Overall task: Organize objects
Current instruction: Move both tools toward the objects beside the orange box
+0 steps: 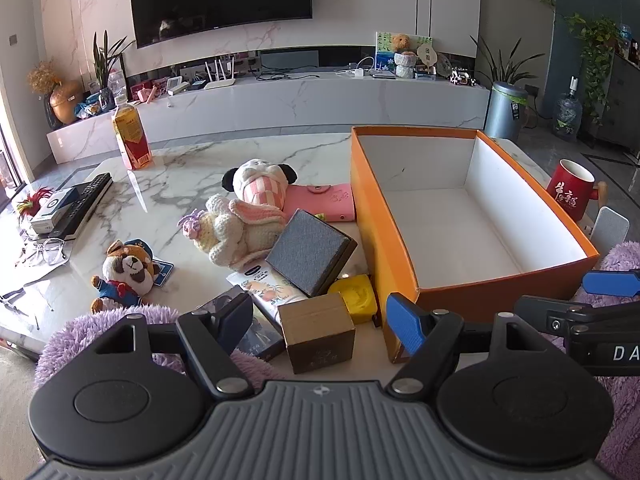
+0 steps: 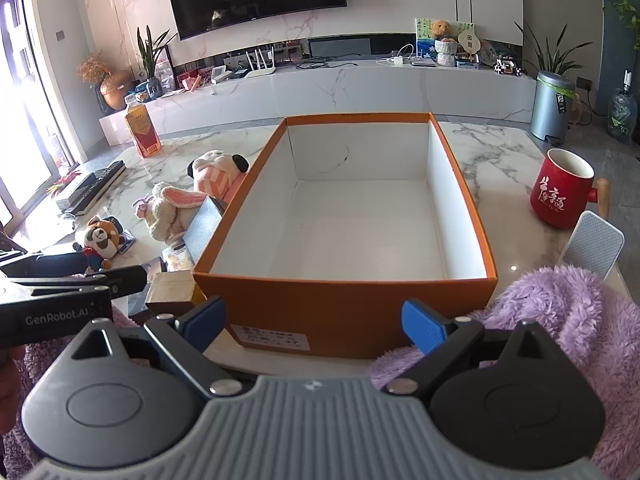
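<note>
An empty orange box (image 1: 370, 220) with a white inside stands on the marble table, its near wall (image 2: 340, 300) right ahead of my right gripper (image 2: 316, 322), whose jaws are open and empty. My left gripper (image 1: 320, 322) is open too, with a small brown box (image 1: 320, 328) lying between its fingertips, untouched by either. Piled left of the orange box are a grey box (image 1: 310, 256), a yellow item (image 1: 356, 296), a white tube (image 1: 264, 284), a dark box (image 1: 256, 332), a crocheted bunny (image 1: 228, 228), a panda plush (image 1: 260, 184) and a pink wallet (image 1: 324, 200).
A red-panda plush (image 1: 128, 272) lies apart at the left. Further left are glasses (image 1: 48, 250) and a remote (image 1: 86, 204); a juice carton (image 1: 132, 140) stands behind. A red mug (image 2: 560, 192) sits right of the box. Purple fluffy sleeves (image 2: 560, 320) flank both grippers.
</note>
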A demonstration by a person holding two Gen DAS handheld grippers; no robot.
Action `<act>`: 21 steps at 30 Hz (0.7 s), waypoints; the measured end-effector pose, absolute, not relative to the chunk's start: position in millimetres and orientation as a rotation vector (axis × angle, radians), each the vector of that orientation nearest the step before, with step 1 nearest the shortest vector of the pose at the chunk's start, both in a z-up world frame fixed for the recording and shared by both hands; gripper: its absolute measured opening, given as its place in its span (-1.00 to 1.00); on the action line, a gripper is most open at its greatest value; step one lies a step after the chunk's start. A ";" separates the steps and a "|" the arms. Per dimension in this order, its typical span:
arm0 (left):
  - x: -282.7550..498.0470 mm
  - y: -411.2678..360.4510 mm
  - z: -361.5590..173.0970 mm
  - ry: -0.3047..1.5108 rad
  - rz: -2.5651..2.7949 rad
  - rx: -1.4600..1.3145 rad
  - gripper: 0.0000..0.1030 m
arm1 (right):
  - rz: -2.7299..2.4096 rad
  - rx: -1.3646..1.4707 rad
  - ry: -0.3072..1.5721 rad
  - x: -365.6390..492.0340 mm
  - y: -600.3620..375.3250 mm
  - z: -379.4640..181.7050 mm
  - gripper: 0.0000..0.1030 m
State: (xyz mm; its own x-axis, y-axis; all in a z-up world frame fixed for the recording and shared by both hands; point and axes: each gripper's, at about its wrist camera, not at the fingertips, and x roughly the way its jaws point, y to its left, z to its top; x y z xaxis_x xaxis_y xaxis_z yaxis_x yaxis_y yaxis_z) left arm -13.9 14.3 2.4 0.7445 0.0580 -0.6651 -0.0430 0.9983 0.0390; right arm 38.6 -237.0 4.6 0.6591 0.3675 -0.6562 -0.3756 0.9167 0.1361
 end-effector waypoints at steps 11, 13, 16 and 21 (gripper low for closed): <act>-13.9 16.7 1.6 0.736 0.053 0.010 0.70 | 0.420 -0.024 0.749 39.0 -233.6 4.6 0.85; -13.6 17.5 1.1 0.738 0.052 0.007 0.70 | 0.419 -0.027 0.751 39.3 -233.0 3.9 0.85; -12.8 19.4 0.5 0.742 0.053 0.002 0.70 | 0.419 -0.033 0.755 39.8 -231.5 3.1 0.85; -10.6 23.8 -1.2 0.765 0.039 -0.002 0.58 | 0.437 -0.041 0.755 39.8 -226.8 3.5 0.85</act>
